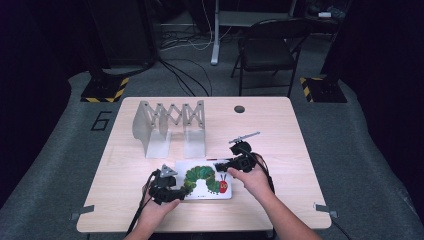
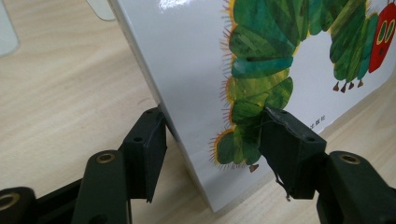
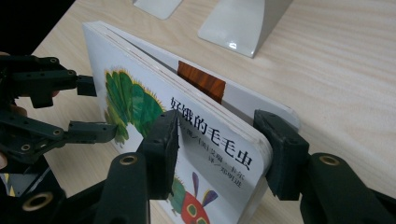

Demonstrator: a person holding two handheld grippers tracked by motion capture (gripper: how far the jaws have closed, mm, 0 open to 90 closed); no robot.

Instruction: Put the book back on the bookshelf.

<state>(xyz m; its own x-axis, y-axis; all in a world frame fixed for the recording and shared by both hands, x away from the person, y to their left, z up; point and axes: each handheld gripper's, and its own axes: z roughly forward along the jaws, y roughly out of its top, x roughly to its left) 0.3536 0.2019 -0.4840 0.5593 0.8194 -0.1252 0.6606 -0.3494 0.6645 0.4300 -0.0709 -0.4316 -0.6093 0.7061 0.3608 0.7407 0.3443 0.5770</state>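
Observation:
A white board book (image 1: 205, 186) with a green caterpillar on its cover lies near the table's front edge. My right gripper (image 1: 220, 165) is shut on its far right edge. In the right gripper view (image 3: 215, 140) one pad presses the cover (image 3: 140, 107) and the other the back, with that edge raised off the table. My left gripper (image 1: 182, 190) reaches in at the book's near left corner. In the left gripper view (image 2: 212, 144) its jaws straddle the book (image 2: 187, 70): one pad (image 2: 285, 144) is over the caterpillar, the other (image 2: 152, 149) just off the back face.
A white accordion book rack (image 1: 170, 127) stands behind the book at the table's back left; its feet (image 3: 243, 23) are close behind the book. A round cable hole (image 1: 239, 109) sits near the far edge. A folding chair (image 1: 267, 50) stands beyond the table.

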